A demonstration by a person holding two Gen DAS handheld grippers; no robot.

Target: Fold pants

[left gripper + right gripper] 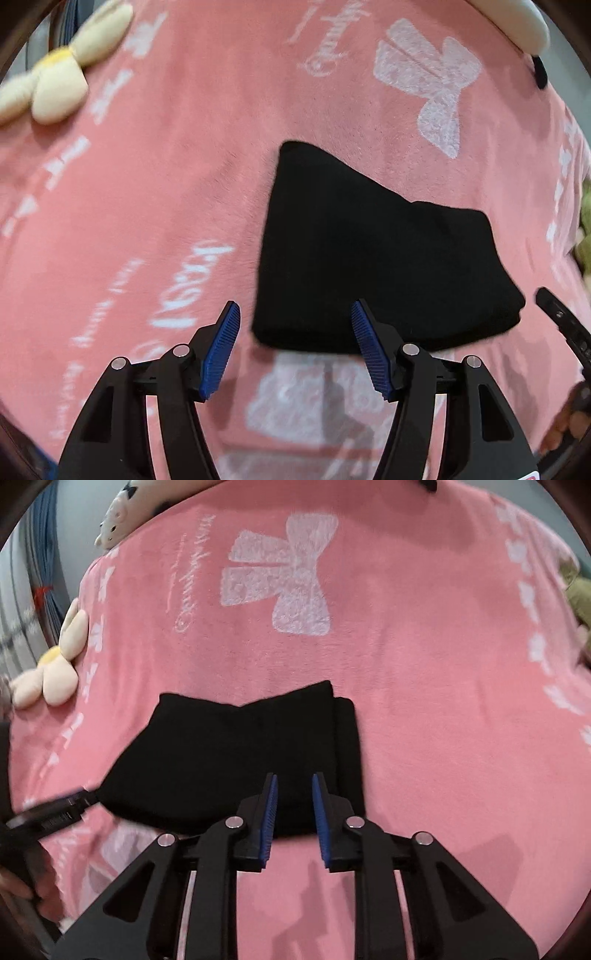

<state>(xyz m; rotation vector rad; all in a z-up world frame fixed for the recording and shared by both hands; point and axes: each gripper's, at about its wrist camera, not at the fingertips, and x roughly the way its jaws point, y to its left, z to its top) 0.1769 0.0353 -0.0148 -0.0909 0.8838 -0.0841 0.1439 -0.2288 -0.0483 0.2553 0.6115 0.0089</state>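
Even, soft indoor light falls across the pink blanket [155, 192], with no glare or hot spots. Faint grey shadows of the gripper arms lie on the fabric at the bottom of both views. The black pants [236, 760] read as a flat dark mass, their folds barely legible. Motion blur smears the blanket's white lettering and the flower plush [62, 77] in the left wrist view. Fisheye distortion bows the scene, and a dark vignette rings each frame's corners.
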